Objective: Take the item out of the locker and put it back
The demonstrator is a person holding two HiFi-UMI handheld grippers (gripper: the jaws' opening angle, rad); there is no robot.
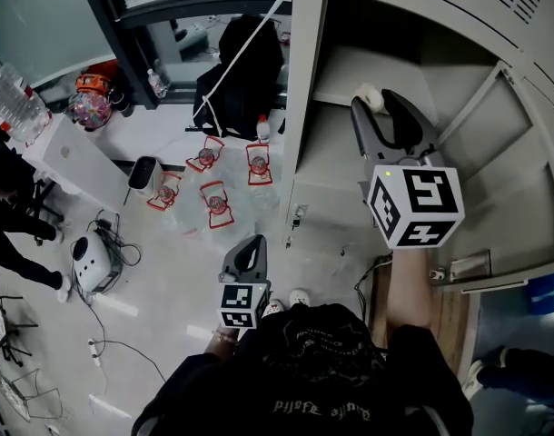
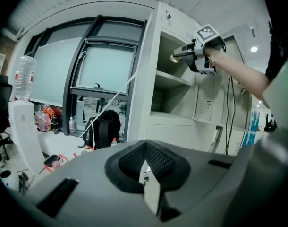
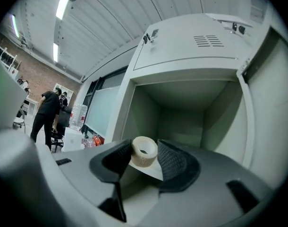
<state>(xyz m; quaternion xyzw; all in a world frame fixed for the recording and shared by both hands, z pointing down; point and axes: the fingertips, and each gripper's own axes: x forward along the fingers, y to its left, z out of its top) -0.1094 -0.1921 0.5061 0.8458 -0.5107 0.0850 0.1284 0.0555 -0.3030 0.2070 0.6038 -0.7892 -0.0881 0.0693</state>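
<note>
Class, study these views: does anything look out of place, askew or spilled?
Nothing is spilled or damaged. Red-handled bottles sit loose on the floor beside the locker, and a white cord slants across the backpack. The roll sits squarely between the right gripper's fingers.

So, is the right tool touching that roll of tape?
Touching. The right gripper view shows the roll of tape pinched between the pads of the right tool, each pad pressed against its side, with no gap.

Ceiling strips (image 3: 63, 6) left of the locker (image 3: 182, 56) glare; its inside lies shaded. Gripper views bulge, dark at corners; close foreground blurs.
</note>
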